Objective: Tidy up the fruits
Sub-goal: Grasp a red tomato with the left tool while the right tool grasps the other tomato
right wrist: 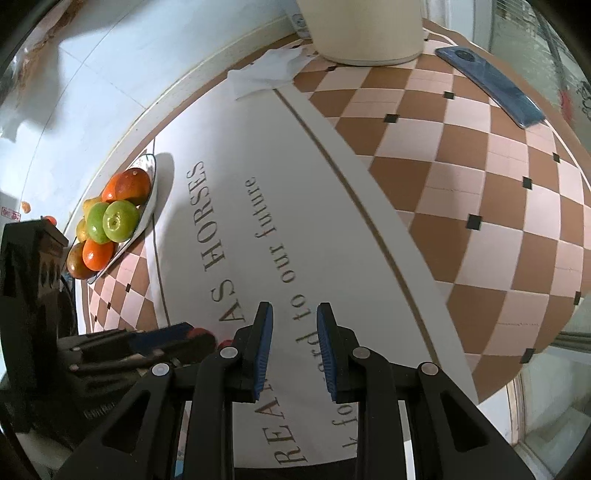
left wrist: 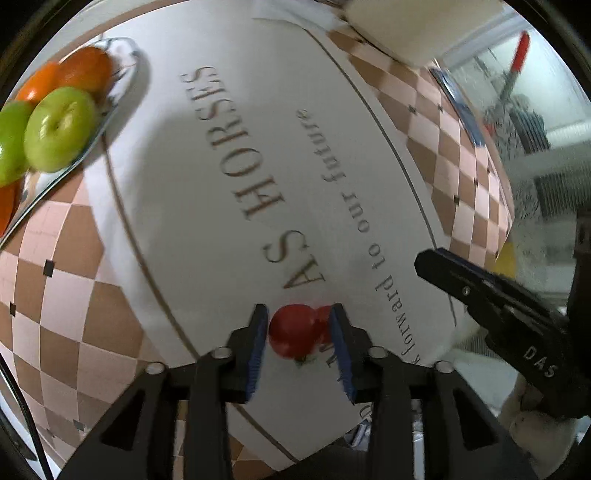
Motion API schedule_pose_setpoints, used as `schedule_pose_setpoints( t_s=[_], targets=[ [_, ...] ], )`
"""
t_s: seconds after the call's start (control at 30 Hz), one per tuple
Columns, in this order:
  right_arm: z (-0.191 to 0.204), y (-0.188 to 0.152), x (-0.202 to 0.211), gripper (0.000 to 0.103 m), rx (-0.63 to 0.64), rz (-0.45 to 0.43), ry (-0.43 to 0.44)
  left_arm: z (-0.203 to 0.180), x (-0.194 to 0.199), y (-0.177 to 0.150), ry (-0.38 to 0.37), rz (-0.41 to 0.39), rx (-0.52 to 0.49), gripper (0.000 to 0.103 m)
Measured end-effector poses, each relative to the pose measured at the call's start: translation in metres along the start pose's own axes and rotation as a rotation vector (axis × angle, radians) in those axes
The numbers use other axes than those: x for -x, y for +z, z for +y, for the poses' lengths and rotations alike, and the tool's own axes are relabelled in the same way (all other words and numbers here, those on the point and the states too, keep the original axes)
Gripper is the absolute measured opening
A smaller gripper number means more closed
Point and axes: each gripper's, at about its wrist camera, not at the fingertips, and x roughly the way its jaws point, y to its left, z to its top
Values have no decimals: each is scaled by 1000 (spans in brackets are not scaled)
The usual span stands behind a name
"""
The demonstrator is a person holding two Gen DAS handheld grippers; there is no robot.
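Left wrist view: left gripper (left wrist: 300, 334) grasps two red tomatoes (left wrist: 291, 330) between its pads, side by side across the jaws, above the white lettered mat (left wrist: 221, 184). Plate (left wrist: 74, 162) holds two green apples (left wrist: 61, 129) and three oranges. Right wrist view: right gripper (right wrist: 294, 347) clenched, nothing between its pads.

Tablecloth (right wrist: 461, 192): brown-and-pink checks with small black squares. Mat (right wrist: 295, 221): white, thin brown border line, grey-brown lettering. Apples (left wrist: 59, 129): green. Oranges (left wrist: 85, 70): orange. Tomatoes (left wrist: 293, 330): red. Plate (right wrist: 149, 210): white with dark blue rim. Phone (right wrist: 491, 86): blue. Left gripper (left wrist: 299, 354) and right gripper (right wrist: 295, 350): black, blue pads. Pot (right wrist: 365, 29): cream.
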Motion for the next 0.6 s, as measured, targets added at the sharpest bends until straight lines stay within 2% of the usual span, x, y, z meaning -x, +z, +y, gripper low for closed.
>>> schedule_pose_setpoints(
  t_s=[0.2,0.3,0.4,0.5,0.6],
  targets=[
    [-13,-5,-2,27,-38,3,-11,-24,-11,-1,53,-9,-82,46],
    [-17,-8,-4,27,-52,8,-14,-33,-13,1,80,-23,-115,46],
    [-18,-10,-6,27,-58,15,-7,-31,-11,1,88,-40,-116,43],
    [-17,-12,-5,27,-56,19,13,-18,-4,3,70,-54,-72,26],
    [-9,-14,-6,27,-45,22,43,-1,6,7,42,-67,-8,25]
  ],
)
